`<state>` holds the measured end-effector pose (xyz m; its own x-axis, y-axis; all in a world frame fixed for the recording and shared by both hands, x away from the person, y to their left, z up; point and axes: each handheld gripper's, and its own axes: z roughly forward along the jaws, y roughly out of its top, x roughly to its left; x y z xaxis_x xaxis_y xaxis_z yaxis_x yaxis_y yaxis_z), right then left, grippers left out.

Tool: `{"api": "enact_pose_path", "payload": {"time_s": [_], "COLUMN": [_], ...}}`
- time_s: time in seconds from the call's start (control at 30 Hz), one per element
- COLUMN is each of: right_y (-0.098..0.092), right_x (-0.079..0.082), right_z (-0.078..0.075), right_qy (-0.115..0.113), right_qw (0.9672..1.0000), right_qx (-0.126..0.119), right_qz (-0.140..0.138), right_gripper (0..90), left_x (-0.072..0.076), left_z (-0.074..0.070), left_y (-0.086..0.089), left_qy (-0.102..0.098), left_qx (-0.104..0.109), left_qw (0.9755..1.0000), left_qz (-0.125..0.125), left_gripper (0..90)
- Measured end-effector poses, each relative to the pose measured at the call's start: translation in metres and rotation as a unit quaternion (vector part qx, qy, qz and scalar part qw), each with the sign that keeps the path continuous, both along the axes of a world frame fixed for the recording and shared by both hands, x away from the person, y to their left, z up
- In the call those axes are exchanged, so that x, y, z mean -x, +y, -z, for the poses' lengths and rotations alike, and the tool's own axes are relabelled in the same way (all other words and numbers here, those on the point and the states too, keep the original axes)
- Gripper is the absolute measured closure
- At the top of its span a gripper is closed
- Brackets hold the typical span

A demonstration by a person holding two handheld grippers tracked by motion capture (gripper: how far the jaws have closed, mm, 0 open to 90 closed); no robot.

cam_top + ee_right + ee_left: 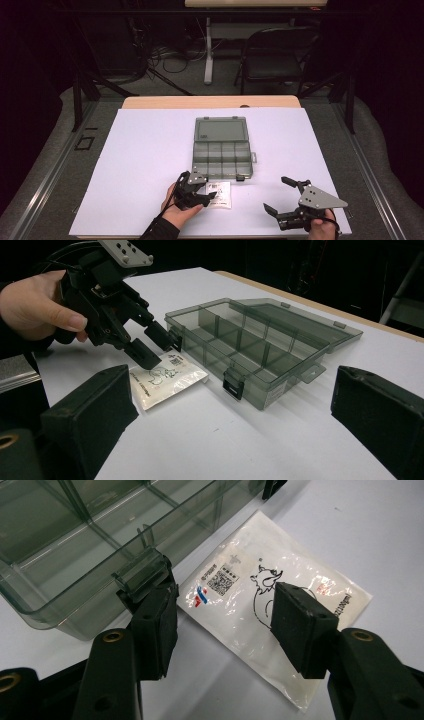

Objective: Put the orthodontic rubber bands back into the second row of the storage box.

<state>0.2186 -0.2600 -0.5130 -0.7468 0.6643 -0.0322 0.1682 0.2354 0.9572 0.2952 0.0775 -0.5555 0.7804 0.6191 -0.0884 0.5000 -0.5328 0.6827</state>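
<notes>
A small clear packet (265,600) with a printed mouse drawing and a QR code lies flat on the white board, just in front of the open grey compartment box (222,147). My left gripper (227,615) is open and held low over the packet, one jaw on each side of its print. From the right gripper view, the left gripper (147,342) tips down onto the packet (165,377) beside the box (260,345). My right gripper (276,194) stands open at the front right, with nothing between its pads (90,405).
The white board (150,150) covers a wooden table. The box lid (221,129) lies open flat toward the far side, and the box latches (234,382) stick out on its near side. A folding chair (277,55) and cables stand beyond the table.
</notes>
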Motion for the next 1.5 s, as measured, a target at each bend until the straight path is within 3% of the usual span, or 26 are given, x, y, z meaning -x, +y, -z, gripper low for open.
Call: {"api": "enact_pose_path", "payload": {"time_s": [0.33,0.73,0.83,0.87,1.03,1.1,1.5], "right_y": [0.000,0.000,0.000,0.001,0.000,0.001,-0.001], "right_x": [0.000,0.000,-0.001,-0.001,-0.001,-0.002,-0.002], "right_z": [0.000,0.000,0.000,0.001,0.001,0.001,0.001], "right_qy": [0.001,0.003,0.004,0.001,0.006,0.004,0.007], "right_qw": [1.0000,1.0000,1.0000,1.0000,1.0000,1.0000,0.9999], "right_qx": [0.000,0.006,0.007,0.003,0.007,0.004,0.009], "right_qz": [0.000,-0.003,-0.004,-0.002,-0.003,-0.002,-0.004], "right_gripper": [2.9,2.9,2.9,2.9,2.9,2.9,2.9], "left_x": [0.004,0.009,0.010,0.011,0.013,0.014,0.010], "left_z": [0.004,0.004,0.005,0.005,0.006,0.006,0.005], "left_y": [-0.005,-0.008,-0.009,-0.009,-0.011,-0.012,-0.007], "left_qy": [-0.018,-0.021,-0.024,-0.024,-0.033,-0.037,-0.012], "left_qx": [-0.018,-0.013,-0.011,-0.011,-0.012,-0.015,0.015], "left_qw": [0.9997,0.9997,0.9996,0.9996,0.9994,0.9992,0.9998], "left_qz": [0.001,-0.004,-0.007,-0.005,0.002,0.007,0.001], "left_gripper": [47.4,61.7,67.3,73.7,87.6,89.0,90.0]}}
